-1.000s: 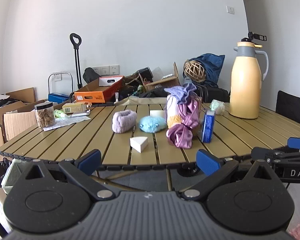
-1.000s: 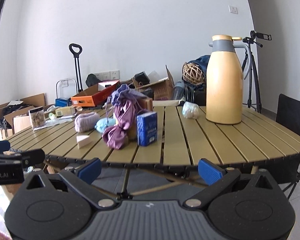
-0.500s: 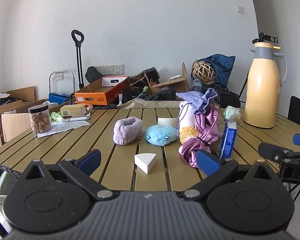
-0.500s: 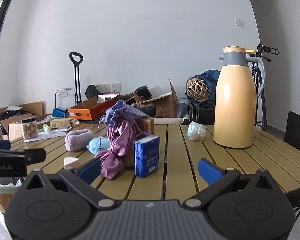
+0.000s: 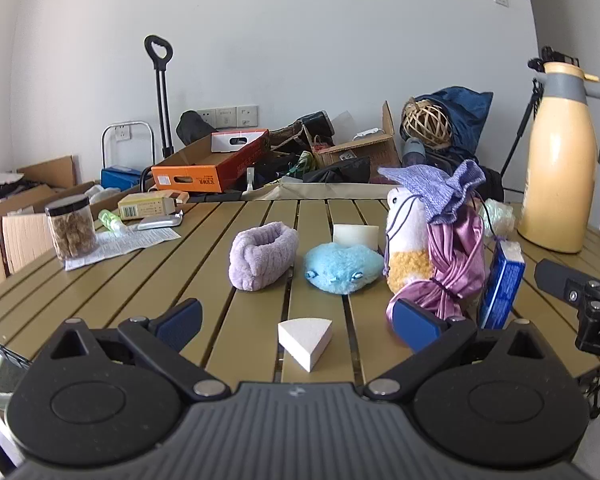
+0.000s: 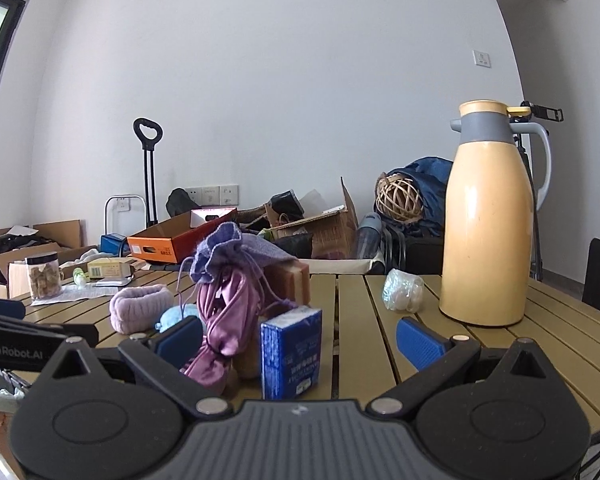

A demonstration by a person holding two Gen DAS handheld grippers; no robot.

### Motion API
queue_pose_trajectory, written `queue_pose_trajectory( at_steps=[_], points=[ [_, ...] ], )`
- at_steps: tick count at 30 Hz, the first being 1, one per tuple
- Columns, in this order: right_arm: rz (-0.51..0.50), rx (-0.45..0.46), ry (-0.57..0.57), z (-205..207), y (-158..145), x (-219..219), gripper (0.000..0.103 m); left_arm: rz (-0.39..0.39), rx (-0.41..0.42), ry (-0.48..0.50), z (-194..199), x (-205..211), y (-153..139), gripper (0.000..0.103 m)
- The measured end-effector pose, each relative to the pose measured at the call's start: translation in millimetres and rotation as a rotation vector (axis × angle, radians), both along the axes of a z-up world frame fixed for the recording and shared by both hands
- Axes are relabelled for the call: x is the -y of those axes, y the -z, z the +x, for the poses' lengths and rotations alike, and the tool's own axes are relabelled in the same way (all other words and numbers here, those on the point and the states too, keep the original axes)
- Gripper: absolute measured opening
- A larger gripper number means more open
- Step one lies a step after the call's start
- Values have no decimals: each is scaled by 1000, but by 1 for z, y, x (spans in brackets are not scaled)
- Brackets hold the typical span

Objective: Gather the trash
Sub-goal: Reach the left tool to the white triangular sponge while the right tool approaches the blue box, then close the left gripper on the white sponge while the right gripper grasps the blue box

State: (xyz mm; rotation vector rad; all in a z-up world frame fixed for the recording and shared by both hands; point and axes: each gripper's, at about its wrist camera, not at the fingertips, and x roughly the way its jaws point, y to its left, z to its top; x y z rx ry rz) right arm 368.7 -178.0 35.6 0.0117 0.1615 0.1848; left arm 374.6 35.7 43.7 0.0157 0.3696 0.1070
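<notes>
Left gripper (image 5: 298, 316) — jaws spread wide, holding nothing, poised low over the near edge of a slatted table (image 5: 172, 268). One white wedge (image 5: 305, 336) lies on the slats between the two blue pads (image 5: 179, 317), just ahead of them and touching neither. Beyond it, in a row from left to right: one lilac band (image 5: 262, 254), one pale blue plush (image 5: 342, 266), and one purple pouch (image 5: 452, 256) standing upright against a white-and-yellow plush (image 5: 408, 248). One white block (image 5: 355, 234) sits behind the blue plush. One blue box (image 5: 502, 288) stands on end just right of the pouch.

Right gripper (image 6: 298, 340) — jaws likewise wide apart and empty, level with the table top. The blue box (image 6: 291, 352) stands between the pads, nearer the left one, with the pouch (image 6: 224, 304) just beside it. One crumpled clear wrapper (image 6: 403, 294) lies further back on the right, near the foot of one yellow jug (image 6: 488, 240) but apart from it.

At the far left of the table: one jar (image 5: 71, 226), one paper sheet (image 5: 124, 242) and one small carton (image 5: 148, 206). Cardboard boxes are stacked on the floor behind; their count cannot be told.
</notes>
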Motion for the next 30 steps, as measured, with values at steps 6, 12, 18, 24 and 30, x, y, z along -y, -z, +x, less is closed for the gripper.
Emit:
queue_pose_trajectory(
  at_steps=[6,12,18,24,30],
  points=[
    [69,22,-28,12,6,4,103,-3,16,-8,17,4,10,103],
    [152,-12,-20,26,16,13,103,-15,-44,-18,41,1,30,99],
    [152,-46,1,31,25,13,103,-48,-117,-24,62,-3,41,75],
    [174,-67,-27,30,26,12,103,-47,-125,-35,69,-2,49,46],
    [167,-66,-24,31,26,9,103,-64,-95,-29,65,-6,44,34]
  ],
)
